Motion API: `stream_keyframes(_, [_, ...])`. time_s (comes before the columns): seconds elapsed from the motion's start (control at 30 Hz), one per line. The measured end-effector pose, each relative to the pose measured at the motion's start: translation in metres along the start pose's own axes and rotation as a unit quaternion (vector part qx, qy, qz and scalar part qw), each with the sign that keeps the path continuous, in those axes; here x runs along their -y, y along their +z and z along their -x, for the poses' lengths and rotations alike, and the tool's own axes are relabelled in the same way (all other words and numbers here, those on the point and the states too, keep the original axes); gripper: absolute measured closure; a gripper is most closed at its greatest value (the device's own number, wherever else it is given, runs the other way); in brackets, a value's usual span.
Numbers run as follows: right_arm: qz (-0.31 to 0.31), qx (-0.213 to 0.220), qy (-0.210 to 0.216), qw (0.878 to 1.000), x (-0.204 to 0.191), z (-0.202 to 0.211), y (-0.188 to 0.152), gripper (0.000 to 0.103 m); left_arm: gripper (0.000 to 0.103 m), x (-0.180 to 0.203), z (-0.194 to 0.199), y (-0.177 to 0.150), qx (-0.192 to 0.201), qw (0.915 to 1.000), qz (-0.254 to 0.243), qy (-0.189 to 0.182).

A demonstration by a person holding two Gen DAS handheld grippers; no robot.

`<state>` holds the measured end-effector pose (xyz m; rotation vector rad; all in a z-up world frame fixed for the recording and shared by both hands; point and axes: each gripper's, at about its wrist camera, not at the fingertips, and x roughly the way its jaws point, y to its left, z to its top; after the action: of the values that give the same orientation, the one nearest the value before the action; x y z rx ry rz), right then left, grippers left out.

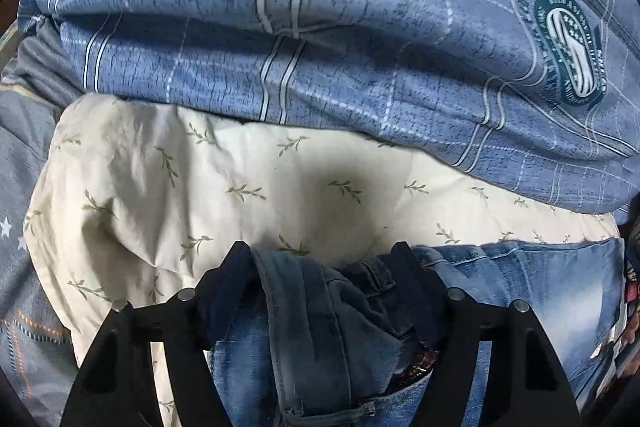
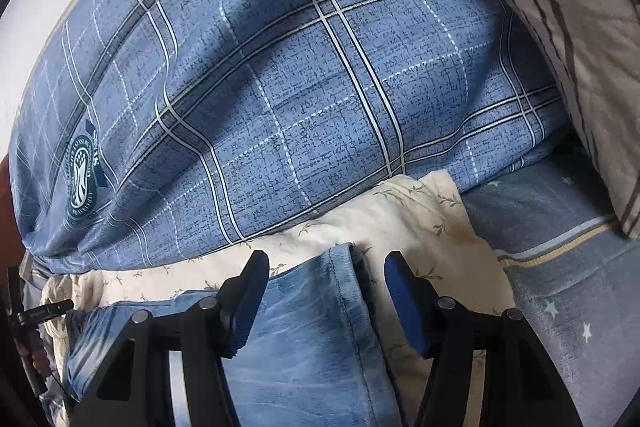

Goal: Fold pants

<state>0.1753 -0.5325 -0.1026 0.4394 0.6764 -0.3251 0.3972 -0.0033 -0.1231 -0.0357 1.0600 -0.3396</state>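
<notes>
Blue washed jeans (image 1: 540, 287) lie on a cream leaf-print cloth (image 1: 200, 195) on a bed. My left gripper (image 1: 320, 259) points down at their dark, bunched waist part (image 1: 304, 307). That denim fills the gap between the black fingers (image 1: 236, 259) and touches both, so the gripper is shut on it. In the right wrist view a flat denim panel (image 2: 304, 327) with a stitched edge runs between the fingers. My right gripper (image 2: 326, 267) stands open over that edge; its blue pads (image 2: 404, 307) are apart from the fabric on the right side.
A bulky blue plaid duvet (image 1: 360, 47) with a green round badge (image 1: 568, 43) lies just behind the cream cloth. A blue star-print sheet (image 2: 560, 287) lies at the right, with a striped quilt (image 2: 560, 7) above it. A black tool part (image 2: 40, 309) shows at the left edge.
</notes>
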Motion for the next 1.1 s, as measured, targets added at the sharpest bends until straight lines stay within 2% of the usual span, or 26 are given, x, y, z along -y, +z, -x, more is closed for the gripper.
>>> stream_keyframes(0.03, [0.000, -0.001, -0.001, 1.000, 0.001, 0.000, 0.000, 0.040, 0.030, -0.003, 0.001, -0.002, -0.003, 1.0000, 0.006, 0.002])
stream_keyframes(0.17, [0.007, 0.002, 0.000, 1.000, 0.001, 0.003, -0.004, 0.040, 0.030, -0.013, 0.011, -0.013, -0.004, 0.9989, 0.028, -0.037])
stream_keyframes(0.3, [0.000, -0.001, 0.000, 1.000, 0.000, 0.002, -0.005, 0.040, 0.030, -0.006, 0.005, -0.009, -0.008, 0.9992, 0.019, -0.035])
stream_keyframes(0.4, [0.003, 0.001, 0.003, 1.000, -0.003, 0.003, -0.004, 0.040, 0.030, -0.003, -0.008, -0.004, -0.028, 0.9992, 0.024, -0.017])
stream_keyframes(0.5, [0.004, 0.001, 0.004, 1.000, -0.004, 0.003, 0.001, 0.040, 0.046, -0.004, -0.023, -0.006, -0.050, 0.9979, 0.036, -0.019])
stream_keyframes(0.6, [-0.001, -0.001, 0.009, 1.000, -0.002, 0.001, 0.007, 0.040, 0.059, -0.009, -0.025, -0.007, -0.047, 0.9978, 0.042, -0.017])
stream_keyframes(0.67, [-0.004, -0.004, 0.013, 1.000, -0.003, -0.003, 0.010, 0.040, 0.072, -0.011, -0.026, -0.007, -0.045, 0.9971, 0.053, -0.030])
stream_keyframes(0.7, [-0.004, -0.007, 0.012, 1.000, -0.003, -0.005, 0.011, 0.040, 0.075, -0.012, -0.025, -0.006, -0.044, 0.9970, 0.054, -0.034])
stream_keyframes(0.83, [0.004, -0.038, -0.014, 0.999, -0.007, -0.030, 0.010, 0.040, 0.077, -0.008, -0.028, -0.002, -0.044, 0.9971, 0.054, -0.031])
stream_keyframes(0.9, [0.015, -0.054, -0.037, 0.998, -0.011, -0.043, 0.007, 0.040, 0.071, -0.007, -0.031, -0.001, -0.047, 0.9963, 0.063, -0.035])
stream_keyframes(0.93, [0.030, -0.056, -0.049, 0.997, -0.015, -0.047, 0.005, 0.048, 0.065, -0.002, -0.037, 0.001, -0.049, 0.9957, 0.067, -0.041])
stream_keyframes(0.97, [0.047, -0.057, -0.061, 0.995, -0.019, -0.049, 0.002, 0.066, 0.065, 0.004, -0.043, 0.002, -0.048, 0.9957, 0.069, -0.040])
stream_keyframes(1.0, [0.062, -0.052, -0.073, 0.994, -0.024, -0.047, 0.000, 0.069, 0.065, 0.006, -0.044, 0.001, -0.043, 0.9962, 0.068, -0.032])
stream_keyframes(1.03, [0.073, -0.043, -0.076, 0.994, -0.029, -0.042, -0.002, 0.074, 0.076, 0.007, -0.042, 0.001, -0.035, 0.9967, 0.069, -0.025])
stream_keyframes(1.07, [0.079, -0.035, -0.075, 0.993, -0.032, -0.037, -0.003, 0.079, 0.081, 0.008, -0.038, 0.001, -0.025, 0.9972, 0.068, -0.017])
stream_keyframes(1.1, [0.085, -0.028, -0.073, 0.993, -0.035, -0.029, -0.003, 0.080, 0.083, 0.009, -0.036, 0.001, -0.018, 0.9975, 0.066, -0.017])
